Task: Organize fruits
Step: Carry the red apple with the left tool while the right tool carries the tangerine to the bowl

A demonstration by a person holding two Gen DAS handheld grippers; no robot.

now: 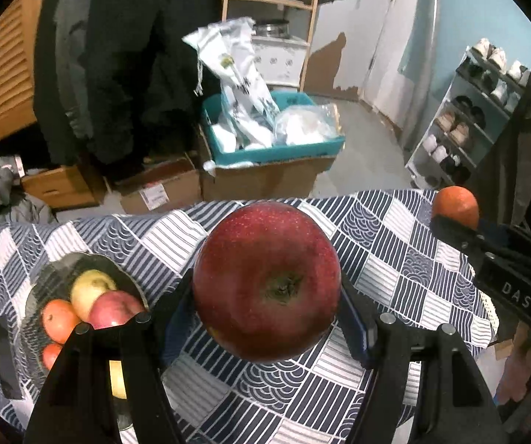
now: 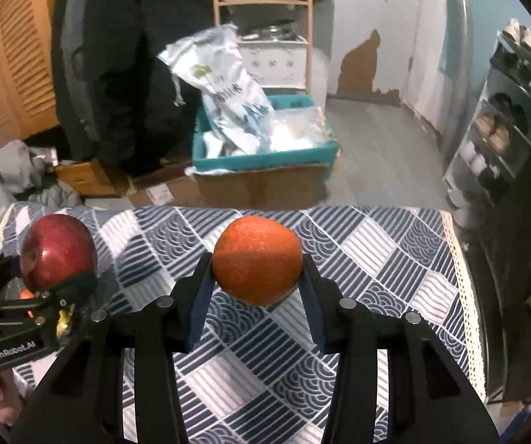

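My left gripper (image 1: 265, 296) is shut on a dark red apple (image 1: 266, 281) and holds it above the patterned tablecloth (image 1: 395, 259). The apple also shows at the left of the right wrist view (image 2: 58, 249). My right gripper (image 2: 258, 277) is shut on an orange (image 2: 258, 264), held above the cloth; the orange shows at the far right of the left wrist view (image 1: 456, 205). A dark bowl (image 1: 49, 281) at the left holds several fruits: a yellow-green apple (image 1: 90, 288), a pink apple (image 1: 112, 309) and an orange fruit (image 1: 58, 320).
The table (image 2: 376, 259) ends at a lace-trimmed right edge (image 2: 461, 296). Beyond its far edge, cardboard boxes (image 1: 265, 181) and a teal crate with bags (image 1: 276, 151) sit on the floor. A shoe rack (image 1: 469, 122) stands at the right, dark coats (image 1: 117, 55) hang at the left.
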